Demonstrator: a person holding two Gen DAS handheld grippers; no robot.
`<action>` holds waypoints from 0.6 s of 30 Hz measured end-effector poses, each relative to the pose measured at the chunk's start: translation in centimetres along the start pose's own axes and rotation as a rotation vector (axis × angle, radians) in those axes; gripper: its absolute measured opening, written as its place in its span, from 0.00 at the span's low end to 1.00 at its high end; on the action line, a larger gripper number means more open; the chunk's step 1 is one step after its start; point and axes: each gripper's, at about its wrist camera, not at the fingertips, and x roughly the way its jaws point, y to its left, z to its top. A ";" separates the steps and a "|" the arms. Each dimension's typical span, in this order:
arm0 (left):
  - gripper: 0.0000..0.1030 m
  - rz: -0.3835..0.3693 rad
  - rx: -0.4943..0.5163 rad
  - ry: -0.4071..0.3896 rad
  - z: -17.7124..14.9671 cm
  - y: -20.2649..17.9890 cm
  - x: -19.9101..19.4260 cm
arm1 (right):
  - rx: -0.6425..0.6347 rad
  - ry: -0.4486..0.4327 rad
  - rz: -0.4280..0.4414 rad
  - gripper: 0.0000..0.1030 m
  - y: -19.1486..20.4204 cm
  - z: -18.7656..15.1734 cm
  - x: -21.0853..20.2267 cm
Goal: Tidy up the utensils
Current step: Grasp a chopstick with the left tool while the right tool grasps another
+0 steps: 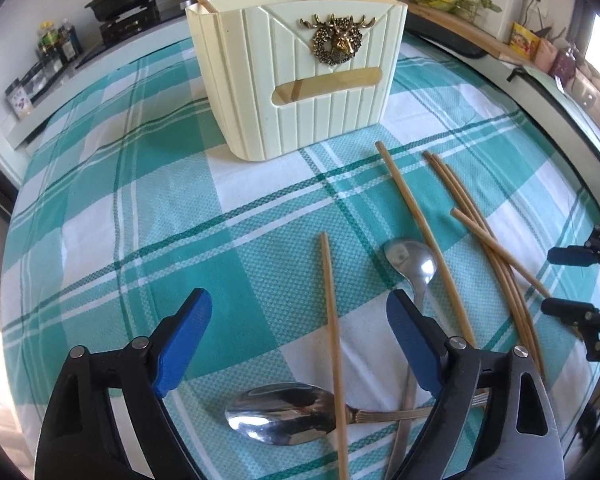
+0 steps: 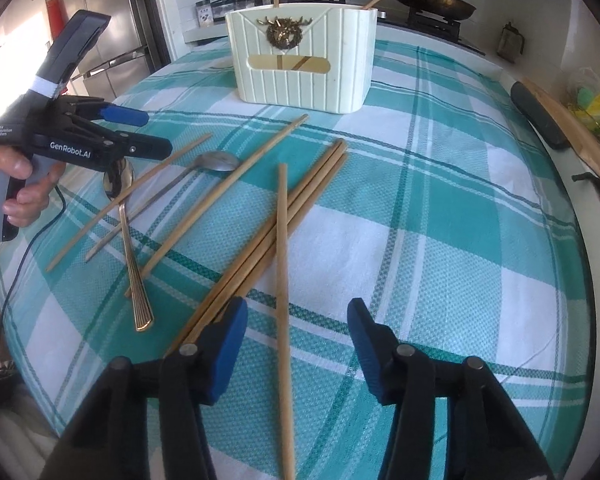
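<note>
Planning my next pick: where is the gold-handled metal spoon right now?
The gold-handled metal spoon lies on the checked cloth directly below the open left gripper. One wooden chopstick lies over its neck, and the plain steel spoon crosses its handle.

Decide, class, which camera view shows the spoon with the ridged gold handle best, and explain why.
The right wrist view: the gold-handled spoon shows nearly end to end, only its bowl partly behind the left gripper. In the left wrist view its bowl is large, but a chopstick crosses it and the gripper hides the handle's end.
</note>
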 end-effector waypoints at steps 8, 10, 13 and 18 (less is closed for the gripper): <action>0.67 0.008 0.053 0.085 -0.3 -0.4 1.8 | -0.076 0.068 0.005 0.38 0.4 1.6 1.8; 0.62 -0.006 0.061 0.096 -0.1 -0.6 2.0 | -0.096 0.085 0.008 0.37 0.5 2.4 2.3; 0.60 -0.030 0.052 0.122 0.4 -0.5 2.2 | -0.116 0.109 0.014 0.33 0.5 4.0 3.1; 0.60 -0.045 0.054 0.152 1.0 -0.3 2.6 | -0.137 0.150 0.016 0.31 0.2 6.4 4.5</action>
